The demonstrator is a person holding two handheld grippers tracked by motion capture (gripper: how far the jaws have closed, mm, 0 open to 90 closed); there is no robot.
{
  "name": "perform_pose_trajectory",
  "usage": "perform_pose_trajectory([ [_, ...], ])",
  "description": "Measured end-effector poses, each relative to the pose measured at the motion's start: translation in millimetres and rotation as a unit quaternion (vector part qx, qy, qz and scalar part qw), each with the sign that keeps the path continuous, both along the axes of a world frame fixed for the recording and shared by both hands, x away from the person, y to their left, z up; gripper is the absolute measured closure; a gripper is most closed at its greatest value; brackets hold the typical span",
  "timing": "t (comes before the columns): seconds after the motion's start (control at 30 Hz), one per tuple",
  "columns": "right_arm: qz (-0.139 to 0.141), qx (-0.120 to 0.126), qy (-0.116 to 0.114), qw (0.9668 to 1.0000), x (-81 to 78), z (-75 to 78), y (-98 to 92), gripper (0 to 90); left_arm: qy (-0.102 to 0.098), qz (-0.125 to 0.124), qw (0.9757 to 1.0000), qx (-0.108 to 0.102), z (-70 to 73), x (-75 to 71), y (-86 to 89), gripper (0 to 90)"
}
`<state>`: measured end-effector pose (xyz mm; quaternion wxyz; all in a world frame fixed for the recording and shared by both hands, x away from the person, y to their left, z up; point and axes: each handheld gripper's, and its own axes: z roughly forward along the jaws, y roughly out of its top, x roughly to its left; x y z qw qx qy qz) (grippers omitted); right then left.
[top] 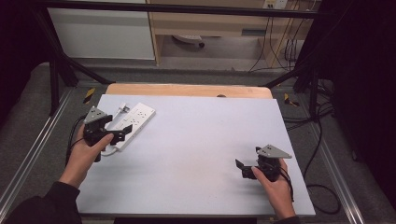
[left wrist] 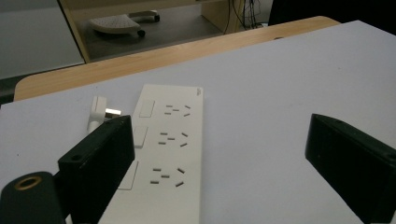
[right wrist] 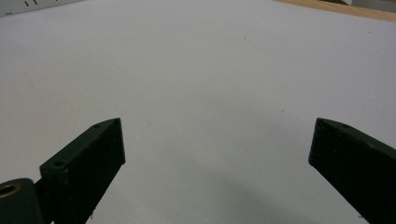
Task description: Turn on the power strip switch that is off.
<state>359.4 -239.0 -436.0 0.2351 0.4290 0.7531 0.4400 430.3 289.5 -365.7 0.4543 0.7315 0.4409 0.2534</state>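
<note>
At table's near-left corner, left gripper (top: 119, 135) over near end of white power strip (top: 133, 122) — jaws spread wide, nothing held. White plug (top: 123, 108) lying just beside strip's far end. Near right edge of grey table (top: 196, 140), right gripper (top: 243, 169) — jaws wide apart, empty, well apart from strip.

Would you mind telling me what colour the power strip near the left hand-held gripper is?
The power strip is white, as shows best in the left gripper view.

Smooth white plastic power strip (left wrist: 166, 163) — matt pale table sheet (top: 201, 154)
</note>
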Motion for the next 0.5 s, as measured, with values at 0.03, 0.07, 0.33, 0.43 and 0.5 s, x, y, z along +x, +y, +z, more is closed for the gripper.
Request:
perform_pose_trajectory([
  [0.03,0.000,0.000,0.000,1.0000,-0.3,0.1,0.3,4.1,0.000,0.000,1.0000,0.001,0.1,0.8,-0.5,8.4],
  [0.07,0.000,-0.001,-0.001,1.0000,-0.5,0.1,0.4,4.1,0.000,0.001,1.0000,0.002,0.4,1.5,-0.9,8.5],
  [0.33,0.000,-0.003,0.002,1.0000,-0.2,-0.9,0.8,4.0,-0.002,-0.002,1.0000,0.006,5.5,7.3,-3.6,8.4],
  [0.43,0.002,-0.004,0.002,1.0000,0.2,-1.0,1.5,4.0,-0.003,0.003,1.0000,0.007,5.7,10.8,-3.2,8.1],
  [0.5,0.000,-0.004,0.001,1.0000,-1.3,-0.7,1.4,4.0,-0.006,0.007,0.9999,0.012,6.0,13.6,-2.9,8.3],
])
